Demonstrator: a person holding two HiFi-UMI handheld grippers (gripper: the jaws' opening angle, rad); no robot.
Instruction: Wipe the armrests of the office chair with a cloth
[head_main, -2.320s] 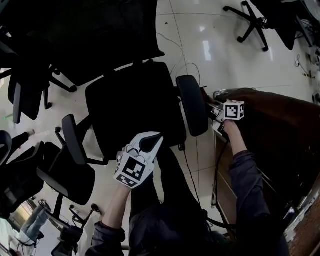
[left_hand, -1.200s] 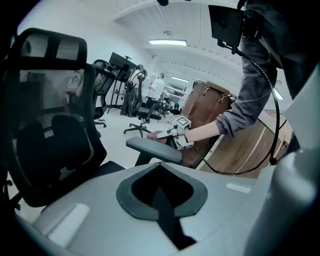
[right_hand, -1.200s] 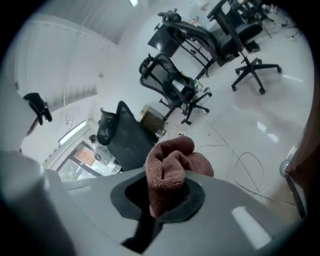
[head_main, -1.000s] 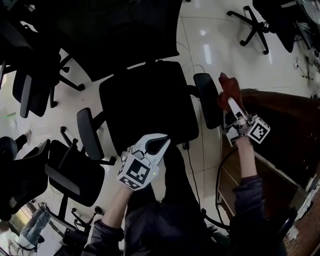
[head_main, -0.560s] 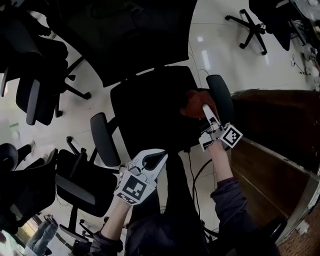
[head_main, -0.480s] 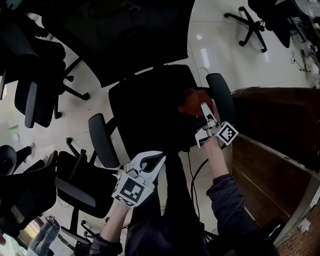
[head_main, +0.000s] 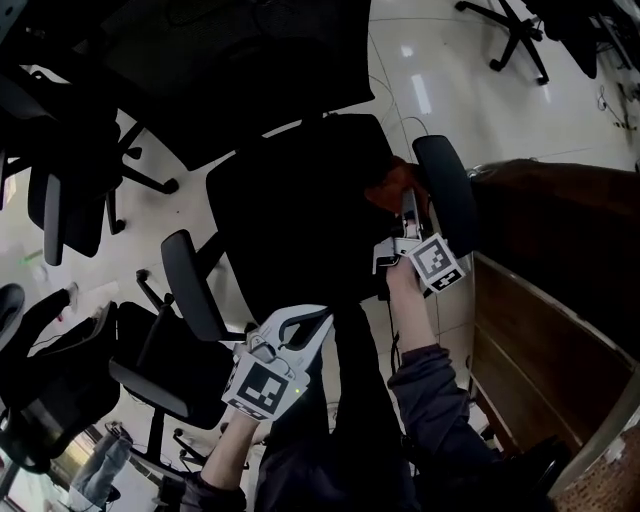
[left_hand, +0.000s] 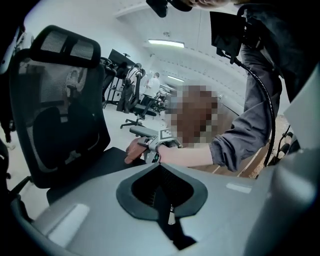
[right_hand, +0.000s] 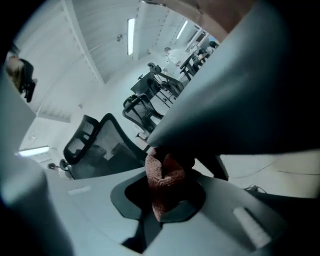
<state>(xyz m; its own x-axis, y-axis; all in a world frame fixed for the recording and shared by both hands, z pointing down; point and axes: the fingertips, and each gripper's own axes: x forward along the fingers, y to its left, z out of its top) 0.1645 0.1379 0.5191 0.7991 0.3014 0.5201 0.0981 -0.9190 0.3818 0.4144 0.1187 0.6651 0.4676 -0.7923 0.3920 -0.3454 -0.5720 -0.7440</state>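
Observation:
The black office chair's seat (head_main: 300, 210) fills the middle of the head view, with its right armrest (head_main: 447, 195) and left armrest (head_main: 190, 285) on either side. My right gripper (head_main: 408, 203) is shut on a reddish-brown cloth (head_main: 390, 183) and holds it against the inner side of the right armrest. In the right gripper view the cloth (right_hand: 162, 182) bulges from the jaws under the dark armrest (right_hand: 235, 110). My left gripper (head_main: 320, 320) hangs shut and empty near the seat's front edge. The left gripper view shows the backrest (left_hand: 55, 110) and the cloth (left_hand: 131, 151).
A brown wooden desk (head_main: 560, 260) stands close on the right of the armrest. Several other black chairs (head_main: 60, 200) crowd the left side, and a chair base (head_main: 510, 30) sits at the top right. A cable (head_main: 385, 325) hangs below the seat.
My right gripper brought the cloth from the desk side leftward to the inner side of the right armrest. The left gripper stayed shut and barely moved.

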